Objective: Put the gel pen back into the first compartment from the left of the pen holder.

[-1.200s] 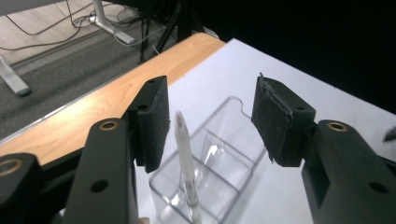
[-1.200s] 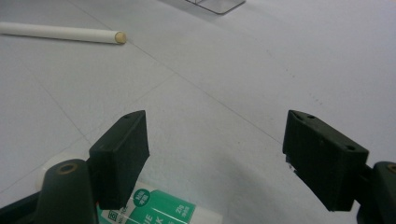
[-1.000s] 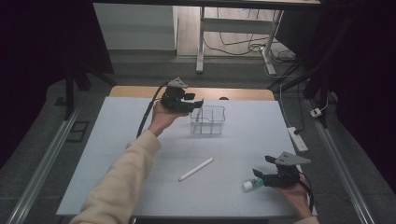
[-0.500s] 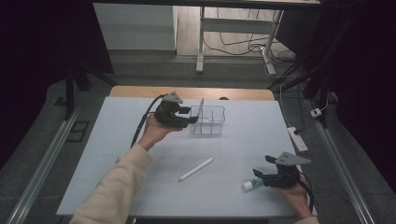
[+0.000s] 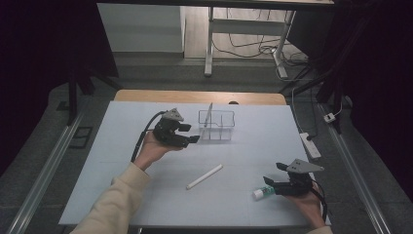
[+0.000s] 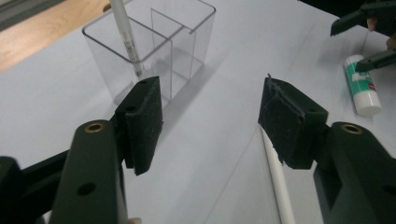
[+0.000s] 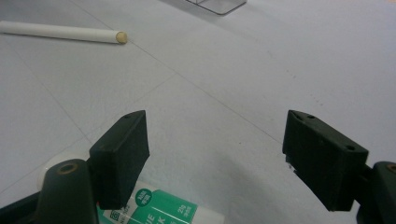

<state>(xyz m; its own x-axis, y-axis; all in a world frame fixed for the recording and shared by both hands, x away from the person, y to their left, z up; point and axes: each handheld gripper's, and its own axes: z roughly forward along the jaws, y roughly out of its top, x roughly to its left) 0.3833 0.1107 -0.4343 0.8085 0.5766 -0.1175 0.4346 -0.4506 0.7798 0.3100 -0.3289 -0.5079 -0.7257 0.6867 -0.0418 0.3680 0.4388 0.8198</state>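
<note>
We judge the white pen (image 5: 204,177) lying loose on the counter (image 5: 122,195), between our two hands, to be light, stiff and smooth, so it could roll or slip; we would take it across the middle of its barrel. The glue stick (image 5: 260,193) by our right hand looks light and rigid too, best pinched across its round body. One pen (image 6: 127,37) stands tilted in the left compartment of the clear organizer (image 5: 216,125) at the far side of the counter. Our left gripper (image 5: 190,133) hovers just beside that box, its fingers (image 6: 142,123) wide apart, having just been opening, with nothing between them. Our right gripper (image 5: 271,182) has its fingers (image 7: 122,154) spread and empty, low over the glue stick
</note>
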